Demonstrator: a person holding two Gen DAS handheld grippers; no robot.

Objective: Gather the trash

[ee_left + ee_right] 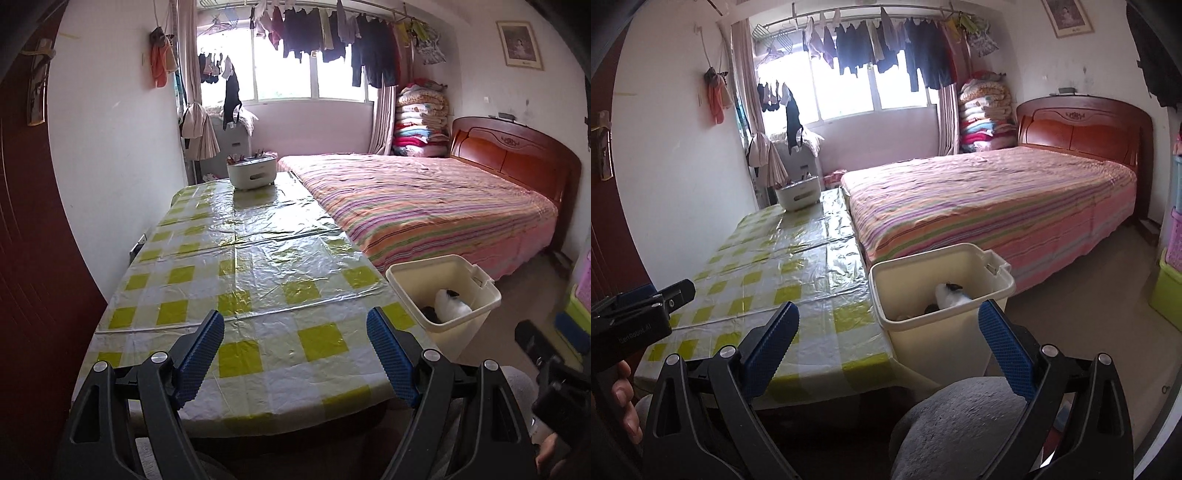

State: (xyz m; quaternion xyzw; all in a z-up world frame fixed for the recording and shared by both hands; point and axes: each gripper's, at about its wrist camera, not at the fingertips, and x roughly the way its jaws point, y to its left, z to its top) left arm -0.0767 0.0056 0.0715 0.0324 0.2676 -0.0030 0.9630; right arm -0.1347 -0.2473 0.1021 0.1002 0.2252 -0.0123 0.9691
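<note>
One table (236, 258), one cream bin (443, 325), one white caddy (252, 173), one bed (424, 206), two open hand-held grippers

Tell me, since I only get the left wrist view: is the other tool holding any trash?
Observer: No. The right gripper has its jaws wide open with nothing between them.
Operator: What is it facing?
Observer: The cream bin; its near wall stands just ahead of the jaws.
Operator: Anything else I can't see?
Observer: A brass door handle at the far left.
</note>
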